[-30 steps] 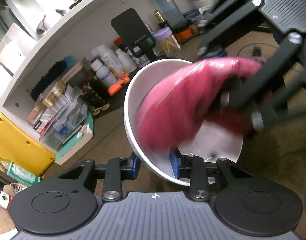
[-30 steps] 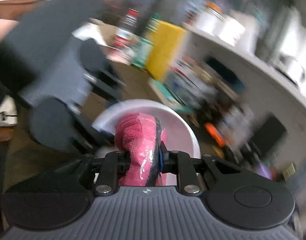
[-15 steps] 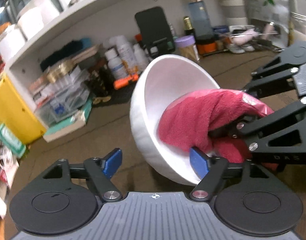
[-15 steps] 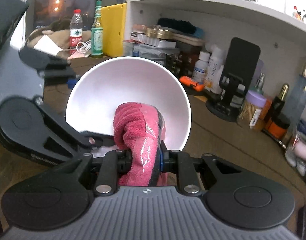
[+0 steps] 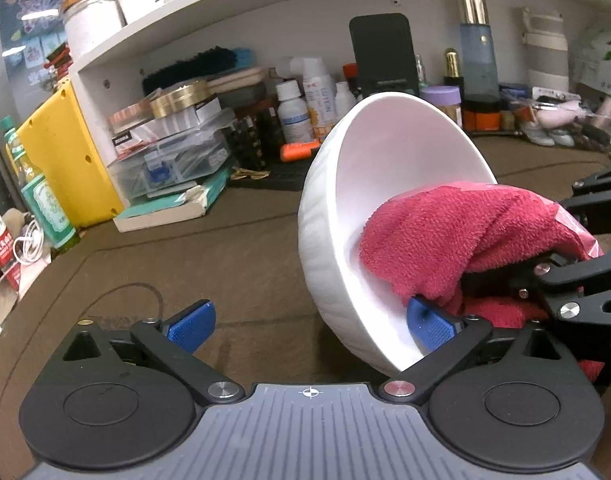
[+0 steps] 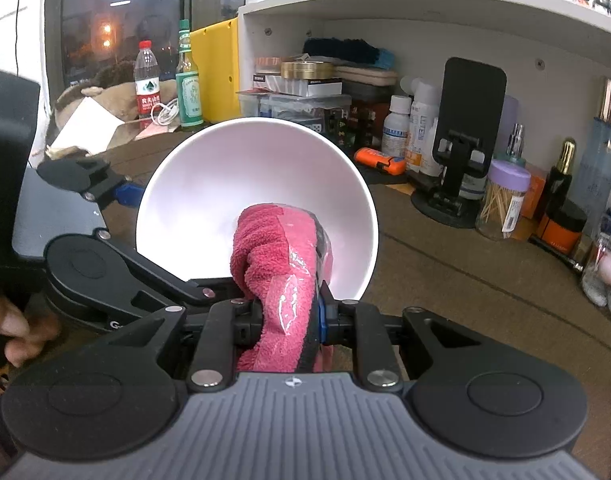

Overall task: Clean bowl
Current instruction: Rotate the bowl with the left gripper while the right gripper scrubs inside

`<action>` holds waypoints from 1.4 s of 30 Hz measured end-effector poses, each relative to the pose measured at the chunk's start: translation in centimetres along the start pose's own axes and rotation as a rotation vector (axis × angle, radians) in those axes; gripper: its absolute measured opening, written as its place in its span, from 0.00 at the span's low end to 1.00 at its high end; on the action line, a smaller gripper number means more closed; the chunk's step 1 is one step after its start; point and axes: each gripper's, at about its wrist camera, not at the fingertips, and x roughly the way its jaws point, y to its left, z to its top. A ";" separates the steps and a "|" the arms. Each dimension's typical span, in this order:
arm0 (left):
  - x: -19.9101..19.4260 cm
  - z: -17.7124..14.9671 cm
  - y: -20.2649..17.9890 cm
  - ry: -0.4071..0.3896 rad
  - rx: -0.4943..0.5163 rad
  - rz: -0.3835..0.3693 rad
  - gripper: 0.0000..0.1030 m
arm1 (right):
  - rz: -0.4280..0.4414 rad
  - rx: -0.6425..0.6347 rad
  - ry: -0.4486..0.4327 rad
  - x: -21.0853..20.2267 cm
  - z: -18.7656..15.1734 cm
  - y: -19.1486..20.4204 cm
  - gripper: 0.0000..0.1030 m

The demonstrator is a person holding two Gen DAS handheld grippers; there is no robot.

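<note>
A white bowl (image 5: 389,184) stands tilted on its side on the brown table, its mouth facing my right gripper; it also shows in the right wrist view (image 6: 241,184). My left gripper (image 5: 309,324) is open wide: one blue pad (image 5: 429,326) sits inside the bowl's lower rim, the other pad (image 5: 191,324) is well clear of the bowl's outer wall. My right gripper (image 6: 283,312) is shut on a red cloth (image 6: 277,256), which is pushed into the bowl and also shows in the left wrist view (image 5: 449,240).
A white shelf unit (image 6: 425,4) at the back holds bottles, boxes, a black phone stand (image 6: 465,140) and a toothpick jar (image 6: 501,204). A yellow box (image 5: 65,152) and a green bottle (image 5: 41,196) stand at the left. A person's hand (image 6: 13,328) grips the left tool.
My left gripper has opened and let go of the bowl's rim. The bowl has come down from a steep tilt and the views have steadied. The cloth stays in the bowl.
</note>
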 end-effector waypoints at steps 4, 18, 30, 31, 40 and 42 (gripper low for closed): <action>0.0 0.0 0.3 -0.015 -0.014 -0.115 0.60 | 0.004 -0.010 -0.004 0.0 0.0 0.2 0.21; -1.6 1.1 1.6 -0.040 0.296 -0.120 0.23 | -0.042 -0.135 -0.024 -2.6 0.9 2.0 0.21; -2.5 1.5 2.4 0.011 0.547 -0.112 0.25 | -0.286 -0.738 0.003 0.2 2.5 10.5 0.20; -2.6 1.1 2.2 0.005 0.564 -0.114 0.27 | -0.324 -0.763 0.014 1.0 2.9 10.7 0.20; -1.5 1.5 3.7 0.044 0.516 -0.190 0.31 | -0.082 -0.778 0.098 1.1 2.6 11.4 0.20; -1.2 1.6 4.2 0.050 0.495 -0.212 0.31 | -0.146 -0.778 0.126 1.0 2.6 10.8 0.21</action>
